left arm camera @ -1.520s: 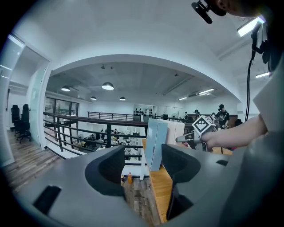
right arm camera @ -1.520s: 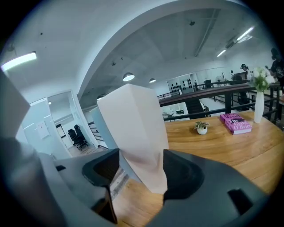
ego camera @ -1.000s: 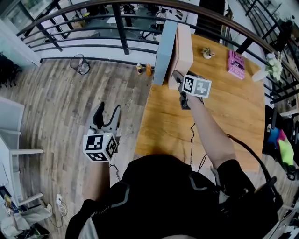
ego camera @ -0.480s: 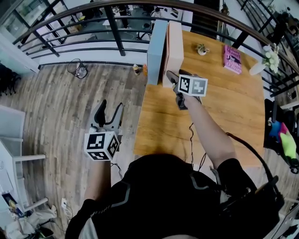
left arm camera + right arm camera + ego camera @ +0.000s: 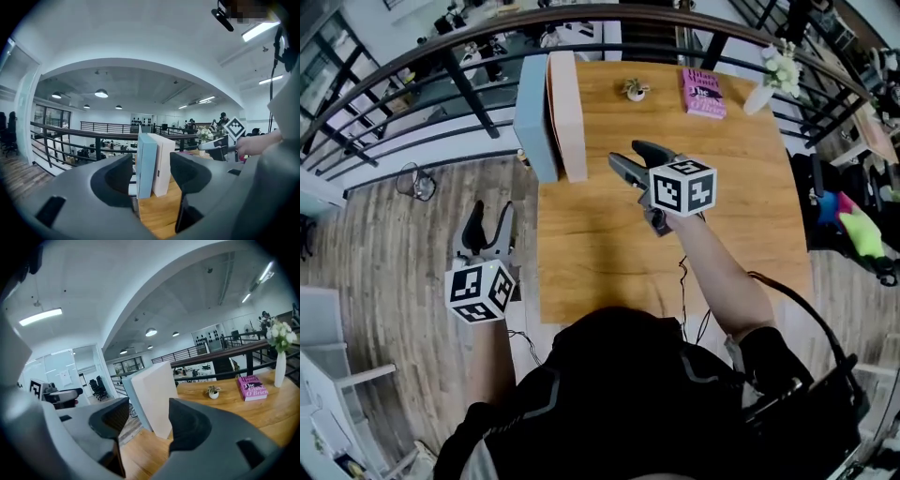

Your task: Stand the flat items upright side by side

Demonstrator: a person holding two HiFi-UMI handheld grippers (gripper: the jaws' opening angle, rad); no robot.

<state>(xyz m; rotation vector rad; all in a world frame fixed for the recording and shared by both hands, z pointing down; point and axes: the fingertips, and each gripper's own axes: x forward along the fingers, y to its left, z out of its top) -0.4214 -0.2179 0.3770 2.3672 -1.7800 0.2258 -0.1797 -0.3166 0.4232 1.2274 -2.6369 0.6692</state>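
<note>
Two flat boxes stand upright side by side at the wooden table's [image 5: 675,234] far left edge: a light blue box [image 5: 532,117] on the outside and a white box [image 5: 567,112] against it. My right gripper [image 5: 628,155] hovers over the table a little right of the white box, open and empty; its jaws have just closed slightly. My left gripper [image 5: 489,214] hangs over the floor left of the table, open and empty, its jaws also slightly narrowed. The left gripper view looks at the blue box [image 5: 145,164] and the white box [image 5: 161,161] beyond the jaws. The right gripper view shows the white box [image 5: 152,394].
A pink book [image 5: 703,92], a small potted plant [image 5: 635,90] and a white vase of flowers [image 5: 773,75] stand along the table's far side. A black railing [image 5: 469,94] runs behind the table. Wooden floor with a cable [image 5: 417,183] lies at left.
My right gripper has pulled back and up from the white box's near end. The left gripper has shifted over the floor. Both boxes stay upright.
</note>
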